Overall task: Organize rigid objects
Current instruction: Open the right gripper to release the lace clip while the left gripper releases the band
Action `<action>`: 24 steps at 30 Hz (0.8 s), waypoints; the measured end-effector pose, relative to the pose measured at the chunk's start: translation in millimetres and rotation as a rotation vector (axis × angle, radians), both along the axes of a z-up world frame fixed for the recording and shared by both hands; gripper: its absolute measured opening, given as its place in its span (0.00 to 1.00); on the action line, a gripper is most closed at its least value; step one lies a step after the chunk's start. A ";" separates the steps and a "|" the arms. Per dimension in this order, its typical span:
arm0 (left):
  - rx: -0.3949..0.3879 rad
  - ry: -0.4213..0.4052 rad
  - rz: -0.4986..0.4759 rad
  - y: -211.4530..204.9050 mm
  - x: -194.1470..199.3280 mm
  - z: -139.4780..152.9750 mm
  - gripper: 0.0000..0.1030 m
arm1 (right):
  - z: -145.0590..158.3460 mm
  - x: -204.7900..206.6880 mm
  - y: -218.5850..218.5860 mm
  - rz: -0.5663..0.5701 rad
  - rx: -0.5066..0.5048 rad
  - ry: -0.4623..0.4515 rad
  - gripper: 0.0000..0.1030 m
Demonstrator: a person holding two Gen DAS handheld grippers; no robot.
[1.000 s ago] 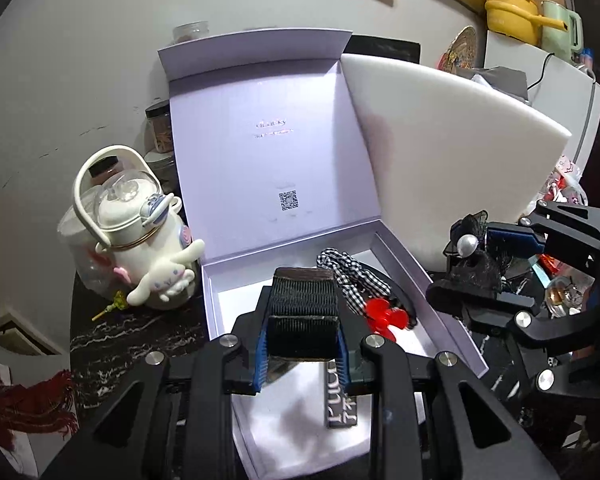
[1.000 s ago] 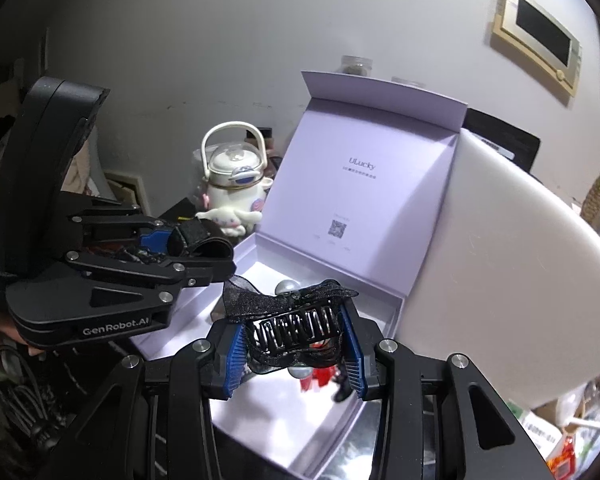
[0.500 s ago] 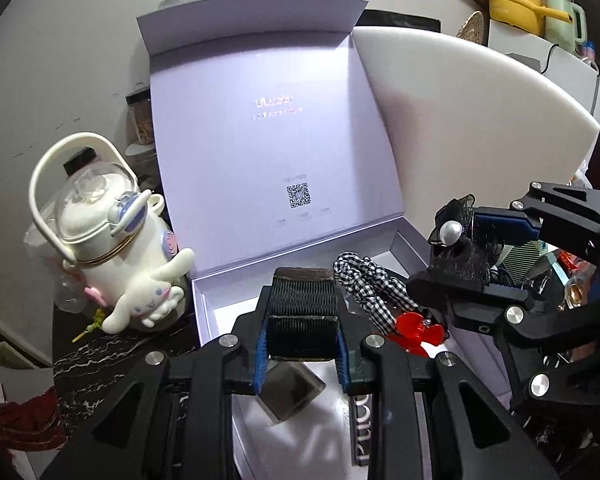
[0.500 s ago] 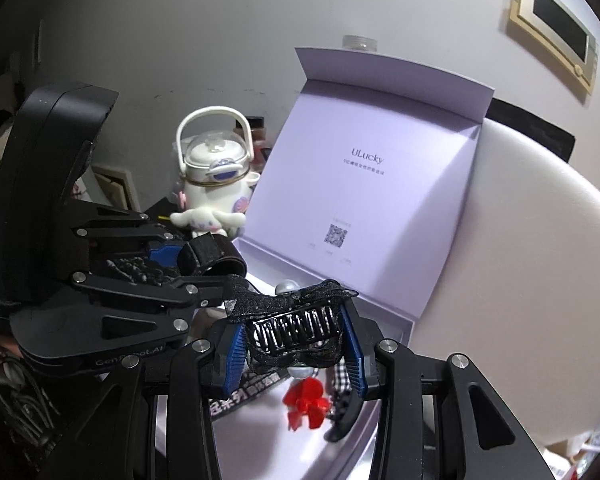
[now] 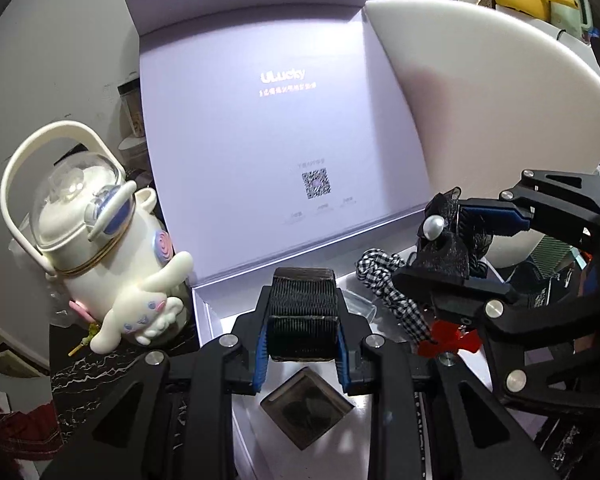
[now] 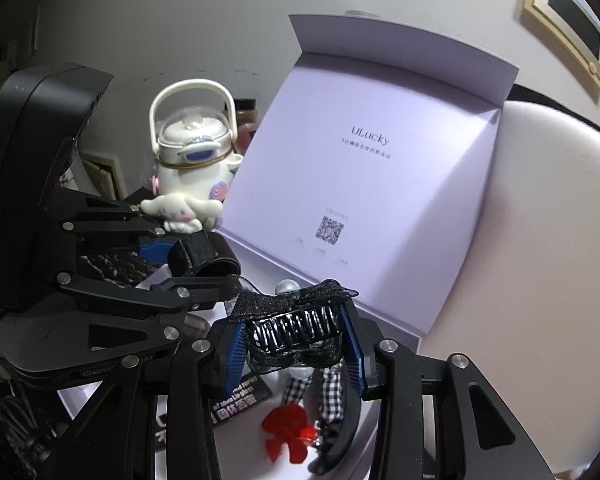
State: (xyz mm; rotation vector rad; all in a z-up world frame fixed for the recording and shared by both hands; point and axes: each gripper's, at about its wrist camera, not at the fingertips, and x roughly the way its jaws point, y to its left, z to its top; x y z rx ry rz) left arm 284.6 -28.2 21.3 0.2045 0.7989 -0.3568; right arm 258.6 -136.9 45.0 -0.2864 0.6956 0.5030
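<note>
Closer and lower over the open lilac box (image 5: 204, 312) than a second ago, both hand-held grippers. Left hand-held gripper (image 5: 302, 336) clamped on a black ribbed hair band (image 5: 302, 300), above the box's near-left corner. Right hand-held gripper (image 6: 296, 336) clamped on a black lace claw clip (image 6: 296, 330), above its right edge. Likely light, the band soft, clip teeth brittle; best held by the sides. Free floor scarce beside checked bow (image 5: 388, 288), red clip (image 6: 286, 432), clear case (image 5: 306, 406); upright lid blocking behind.

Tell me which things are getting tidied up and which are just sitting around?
Being tidied:
- black comb, held in left gripper
- black hair claw, held in right gripper
- purple box

Just sitting:
- white kettle
- white board
</note>
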 end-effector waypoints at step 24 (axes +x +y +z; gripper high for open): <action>-0.008 0.048 0.027 -1.0 15.9 -24.9 0.25 | -24.3 27.0 1.1 -0.063 -0.040 0.070 0.53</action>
